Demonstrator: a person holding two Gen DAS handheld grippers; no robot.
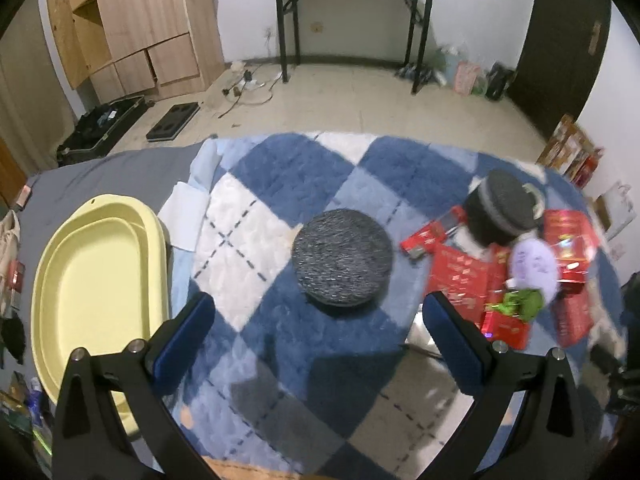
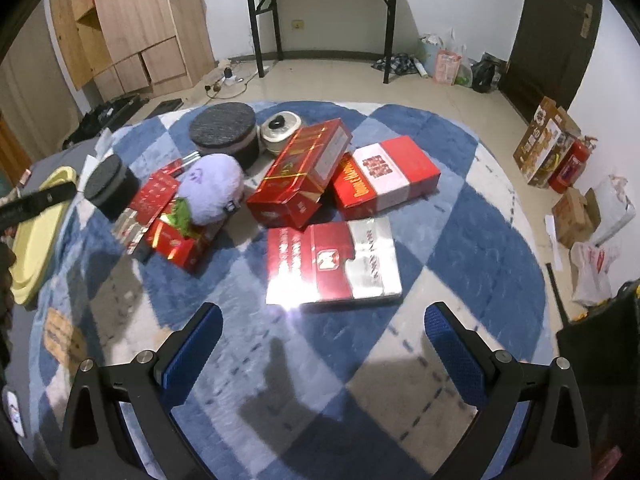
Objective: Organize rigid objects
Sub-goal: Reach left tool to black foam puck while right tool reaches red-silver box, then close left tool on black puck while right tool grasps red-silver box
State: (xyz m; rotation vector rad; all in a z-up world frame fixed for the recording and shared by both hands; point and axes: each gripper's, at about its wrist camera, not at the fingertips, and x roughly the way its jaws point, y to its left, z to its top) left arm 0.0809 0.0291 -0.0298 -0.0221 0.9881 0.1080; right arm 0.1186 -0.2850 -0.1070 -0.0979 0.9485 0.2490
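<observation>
Left gripper agape above rug, beside empty yellow basin.

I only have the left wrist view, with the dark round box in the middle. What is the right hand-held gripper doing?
Observer: The right hand-held gripper is open and empty, over the rug.
Operator: What lies nearest to it?
Observer: A flat red-and-silver box, lying on the rug just ahead of its fingers.
Operator: Anything behind the taller round box?
Observer: A white pot with a black knob on its lid sits right beside it, on the far side.
</observation>
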